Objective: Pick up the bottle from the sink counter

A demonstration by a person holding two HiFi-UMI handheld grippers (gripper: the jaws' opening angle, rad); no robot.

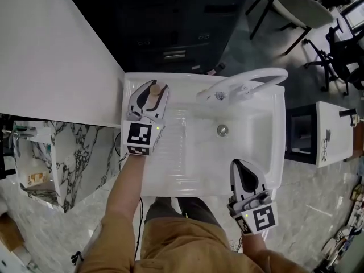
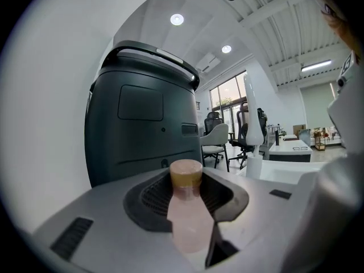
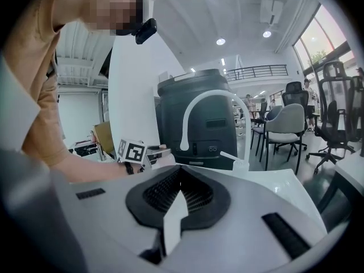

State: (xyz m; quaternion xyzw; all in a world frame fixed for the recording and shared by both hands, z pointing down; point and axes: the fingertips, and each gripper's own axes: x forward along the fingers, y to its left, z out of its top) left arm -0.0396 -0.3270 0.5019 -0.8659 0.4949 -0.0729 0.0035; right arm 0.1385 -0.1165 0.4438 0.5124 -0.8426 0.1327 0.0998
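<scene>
A pale pink bottle with a tan cap stands upright between the jaws of my left gripper, which is shut on the bottle's body. In the head view the bottle is held over the back left corner of the white sink. My right gripper hovers over the sink's front right edge. Its jaws are together and hold nothing. In the right gripper view the left gripper's marker cube shows off to the left.
A curved white faucet arches over the back of the basin, and the drain lies in the middle. A white wall panel runs along the left. A large dark appliance stands behind the sink. Office chairs are further back.
</scene>
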